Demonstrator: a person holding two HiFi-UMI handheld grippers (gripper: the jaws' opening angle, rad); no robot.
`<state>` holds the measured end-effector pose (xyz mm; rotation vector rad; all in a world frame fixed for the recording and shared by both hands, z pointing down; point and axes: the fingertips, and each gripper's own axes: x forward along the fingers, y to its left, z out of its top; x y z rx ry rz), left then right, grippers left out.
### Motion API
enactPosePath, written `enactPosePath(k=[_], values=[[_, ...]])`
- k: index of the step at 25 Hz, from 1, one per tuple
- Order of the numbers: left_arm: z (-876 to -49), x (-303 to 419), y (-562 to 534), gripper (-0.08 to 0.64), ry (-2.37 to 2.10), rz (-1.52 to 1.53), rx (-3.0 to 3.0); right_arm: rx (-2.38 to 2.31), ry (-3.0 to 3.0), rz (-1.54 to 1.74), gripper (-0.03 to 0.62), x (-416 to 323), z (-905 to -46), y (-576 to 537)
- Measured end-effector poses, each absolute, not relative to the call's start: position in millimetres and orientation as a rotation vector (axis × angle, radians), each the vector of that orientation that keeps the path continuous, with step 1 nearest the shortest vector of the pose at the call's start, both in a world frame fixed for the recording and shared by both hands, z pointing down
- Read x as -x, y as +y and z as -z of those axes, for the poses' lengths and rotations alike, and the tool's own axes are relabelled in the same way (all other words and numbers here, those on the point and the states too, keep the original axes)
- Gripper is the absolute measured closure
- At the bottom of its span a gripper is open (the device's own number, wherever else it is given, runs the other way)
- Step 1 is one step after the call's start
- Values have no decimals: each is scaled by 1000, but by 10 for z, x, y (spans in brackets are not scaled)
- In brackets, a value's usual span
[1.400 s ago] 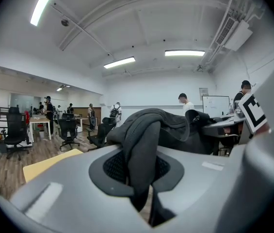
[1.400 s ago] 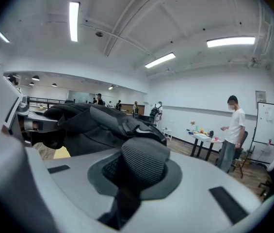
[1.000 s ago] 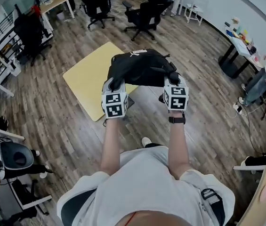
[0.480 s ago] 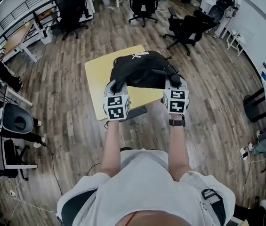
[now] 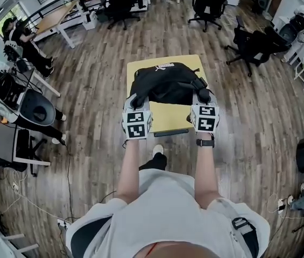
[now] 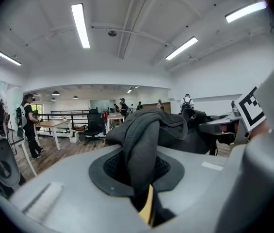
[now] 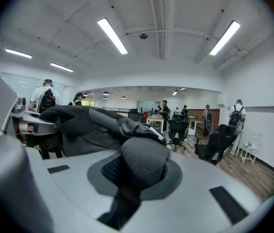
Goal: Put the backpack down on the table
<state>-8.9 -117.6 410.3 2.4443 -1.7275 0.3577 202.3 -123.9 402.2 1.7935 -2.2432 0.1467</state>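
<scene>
The left tongs (image 5: 134, 104) are clamped on a dark shoulder strap (image 6: 139, 152) of the black backpack (image 5: 168, 85). The right tongs (image 5: 203, 98) are clamped on a mesh-padded strap (image 7: 142, 165). Between them the backpack is held over the far half of the yellow surface (image 5: 170, 121); whether it touches it cannot be told. Beyond, black office chairs (image 5: 208, 1) stand on the wood floor (image 5: 98, 85).

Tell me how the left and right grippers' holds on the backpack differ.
The left gripper pinches a smooth fabric strap; the right gripper pinches a padded mesh strap. The left sits at the backpack's near-left corner, the right at its near-right. Both are shut on it, over the yellow table.
</scene>
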Motion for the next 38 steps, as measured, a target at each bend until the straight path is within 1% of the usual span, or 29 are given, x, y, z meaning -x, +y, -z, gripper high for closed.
enactPosePath(k=[6, 14, 20, 25, 30, 38], values=[[-4159, 366, -1895, 508, -1765, -300, -2415, -1763, -2262, -96, 543, -1739, -4019, -2013], [-4041, 668, -3052, 508, -1764, -256, -2424, -1769, -2249, -74, 543, -1423, -3892, -3149], [-4272, 926, -3624, 508, -1732, -265, -2412, -1781, -2186, -131, 543, -1150, -4180, -3660], [-4617, 746, -4009, 508, -1707, -324, -2366, -1739, -2121, -204, 543, -1286, -4533, -4030], [-5033, 585, -4208, 509, -1661, -464, -2317, -1689, -2077, -312, 543, -1427, -4995, -4205], [-5559, 390, -4498, 508, -1612, -513, -2242, -1626, -2044, -412, 543, -1627, -5542, -4502]])
